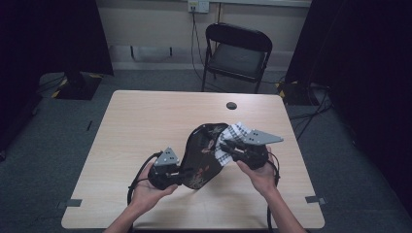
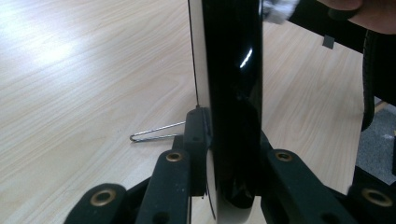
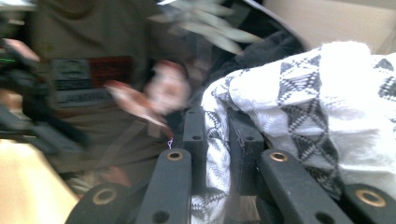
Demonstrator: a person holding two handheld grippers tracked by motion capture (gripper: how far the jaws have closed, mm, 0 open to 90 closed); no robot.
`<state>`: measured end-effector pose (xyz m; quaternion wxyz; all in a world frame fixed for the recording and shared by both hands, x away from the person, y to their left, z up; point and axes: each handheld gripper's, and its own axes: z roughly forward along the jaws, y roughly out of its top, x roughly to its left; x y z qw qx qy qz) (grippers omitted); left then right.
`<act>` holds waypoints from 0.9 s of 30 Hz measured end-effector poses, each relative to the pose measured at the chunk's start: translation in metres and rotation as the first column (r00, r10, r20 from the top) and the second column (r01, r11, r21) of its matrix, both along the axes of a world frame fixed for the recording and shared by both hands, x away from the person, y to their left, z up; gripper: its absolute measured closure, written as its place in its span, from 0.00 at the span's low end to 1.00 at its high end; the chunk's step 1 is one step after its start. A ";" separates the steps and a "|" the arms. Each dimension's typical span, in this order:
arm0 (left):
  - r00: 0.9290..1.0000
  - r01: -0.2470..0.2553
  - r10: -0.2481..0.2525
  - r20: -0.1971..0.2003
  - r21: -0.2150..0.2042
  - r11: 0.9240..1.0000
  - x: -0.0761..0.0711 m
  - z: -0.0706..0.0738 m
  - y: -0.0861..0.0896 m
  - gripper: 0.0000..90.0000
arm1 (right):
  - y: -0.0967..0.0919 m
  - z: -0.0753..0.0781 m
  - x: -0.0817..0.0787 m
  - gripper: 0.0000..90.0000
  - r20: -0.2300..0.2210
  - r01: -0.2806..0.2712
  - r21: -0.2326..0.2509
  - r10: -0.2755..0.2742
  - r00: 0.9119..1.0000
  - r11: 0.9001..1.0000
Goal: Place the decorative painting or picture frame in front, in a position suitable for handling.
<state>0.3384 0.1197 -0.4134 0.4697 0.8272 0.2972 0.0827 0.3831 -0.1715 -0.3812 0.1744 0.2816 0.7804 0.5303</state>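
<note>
My left claw (image 1: 182, 175) is clamped on the black tray's (image 1: 204, 153) rim, holding it tilted above the tabletop (image 1: 145, 126). My right claw (image 1: 228, 147) pinches the patterned cloth (image 1: 233, 136) against its face. I judge the wiping is midway, lower part left.

Your left tongs (image 2: 232, 154) are clamped tight on the edge of a glossy black tray (image 2: 233, 93) that stands straight up between them. Just left of the tongs a thin wire loop (image 2: 156, 131) sticks out over the pale wood worktop (image 2: 84, 84). A bit of white cloth (image 2: 279, 9) peeks in top right.
</note>
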 end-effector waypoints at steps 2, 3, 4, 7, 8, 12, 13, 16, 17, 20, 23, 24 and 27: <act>1.000 0.004 -0.004 0.001 0.003 1.000 0.001 0.000 0.001 0.86 | -0.009 -0.005 0.006 0.88 -0.018 0.038 0.001 -0.038 0.999 0.999; 1.000 0.004 -0.004 0.001 0.004 1.000 0.001 0.000 0.001 0.86 | -0.009 -0.005 0.006 0.88 -0.020 0.039 0.001 -0.039 0.999 0.999; 1.000 0.004 -0.004 0.001 0.004 1.000 0.001 0.000 0.001 0.86 | -0.008 -0.005 0.005 0.88 -0.023 0.037 0.005 -0.037 0.999 0.999; 1.000 0.004 -0.004 -0.002 0.006 1.000 0.000 0.000 0.000 0.86 | -0.001 -0.002 0.001 0.88 -0.027 0.005 0.017 -0.004 1.000 1.000; 1.000 0.002 -0.002 -0.004 0.002 1.000 0.000 0.000 0.000 0.86 | 0.002 0.000 -0.001 0.88 -0.021 -0.007 0.013 0.007 1.000 1.000; 1.000 0.004 -0.004 -0.006 0.002 1.000 0.002 0.000 0.000 0.86 | 0.016 0.006 -0.010 0.88 0.002 -0.057 0.005 0.057 0.998 0.998; 1.000 0.004 -0.004 -0.007 0.004 1.000 0.003 0.000 0.000 0.87 | 0.021 0.008 -0.013 0.88 0.008 -0.077 0.001 0.077 0.997 0.997; 1.000 0.000 0.000 -0.001 0.007 1.000 0.003 0.000 0.001 0.87 | 0.029 0.010 -0.018 0.88 0.020 -0.110 -0.010 0.110 0.994 0.994; 1.000 0.000 0.000 -0.001 0.007 1.000 0.003 0.000 0.001 0.87 | 0.029 0.010 -0.018 0.88 0.020 -0.110 -0.010 0.110 0.994 0.994; 1.000 -0.003 0.003 0.001 0.005 1.000 0.003 0.000 0.001 0.87 | 0.027 0.009 -0.016 0.88 0.024 -0.108 -0.004 0.108 0.994 0.994; 1.000 -0.002 0.002 0.001 0.005 1.000 0.003 0.001 0.001 0.87 | 0.018 0.006 -0.010 0.88 0.028 -0.067 -0.009 0.067 0.997 0.998; 1.000 -0.002 0.002 0.001 0.005 1.000 0.003 0.001 0.001 0.87 | 0.018 0.006 -0.010 0.88 0.028 -0.067 -0.009 0.067 0.997 0.998; 1.000 -0.005 0.005 -0.004 0.000 1.000 0.004 0.000 0.001 0.87 | 0.001 -0.001 0.001 0.88 0.004 -0.002 -0.004 0.002 1.000 1.000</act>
